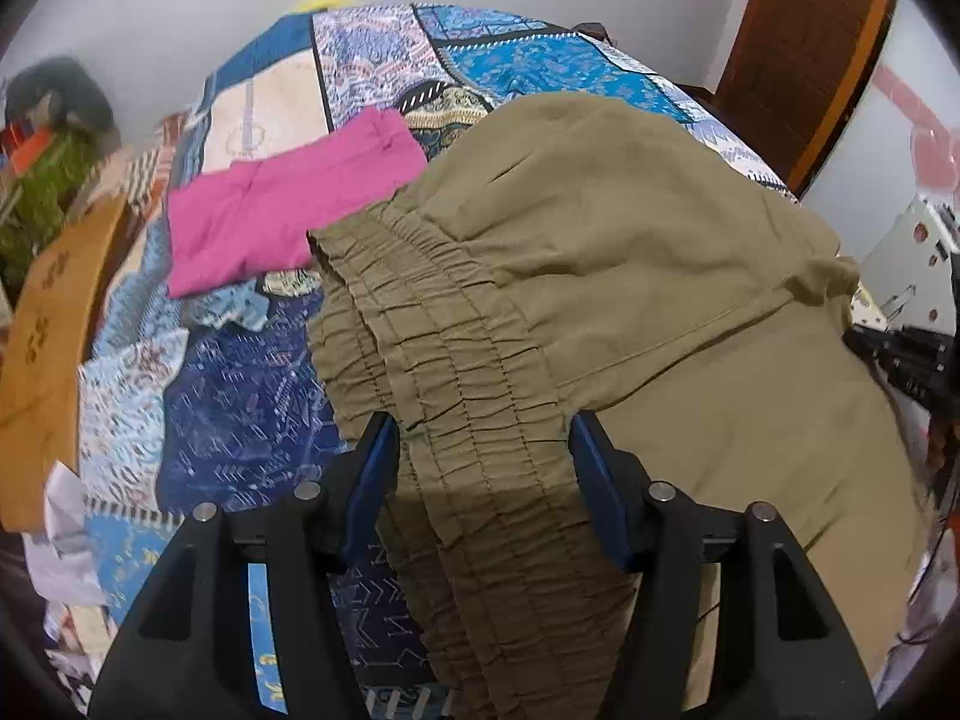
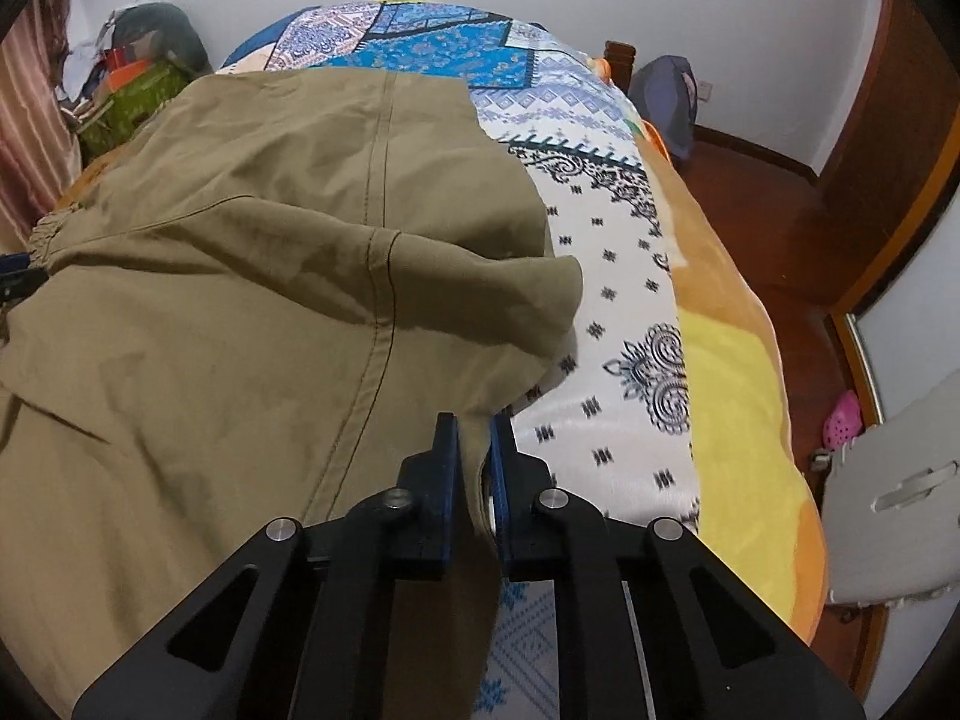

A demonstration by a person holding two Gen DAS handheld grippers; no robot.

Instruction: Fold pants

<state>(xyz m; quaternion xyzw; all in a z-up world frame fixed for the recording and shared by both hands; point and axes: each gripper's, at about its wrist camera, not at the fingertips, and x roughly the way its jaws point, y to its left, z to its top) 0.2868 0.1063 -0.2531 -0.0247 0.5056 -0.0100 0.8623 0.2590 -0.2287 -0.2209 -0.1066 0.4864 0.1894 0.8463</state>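
Pants (image 1: 600,252), khaki, lie spread over a bed w/ a patterned blue-and-white bedspread (image 1: 510,54). In the left wrist view they fill the centre and right of the frame; the gathered elastic waistband (image 1: 432,360) runs from mid-frame down to the bottom centre. Left hand-held gripper (image 1: 483,432) sits at the bottom centre, jaws roughly half open, straddling the waistband: blue pads stand either side of the bunched fabric, left pad at its edge, right pad against the cloth. Can't tell if the pads actually press on it. A pink garment (image 1: 288,204) lies flat on the bedspread in the upper left, just beside the waistband's far end. A brown board-like thing (image 1: 48,324) sits at the left edge.

In the right wrist view the pants cover the left and centre of the frame, w/ a seam running down the middle and a fold of fabric hanging toward the right. Right hand-held gripper (image 2: 474,450) at bottom centre is nearly closed, pinching a thin edge of the pants between its pads. Right of it: white patterned bedspread, then a yellow-orange blanket (image 2: 738,396) along the bed's edge, then wooden floor (image 2: 774,204) in the upper right.
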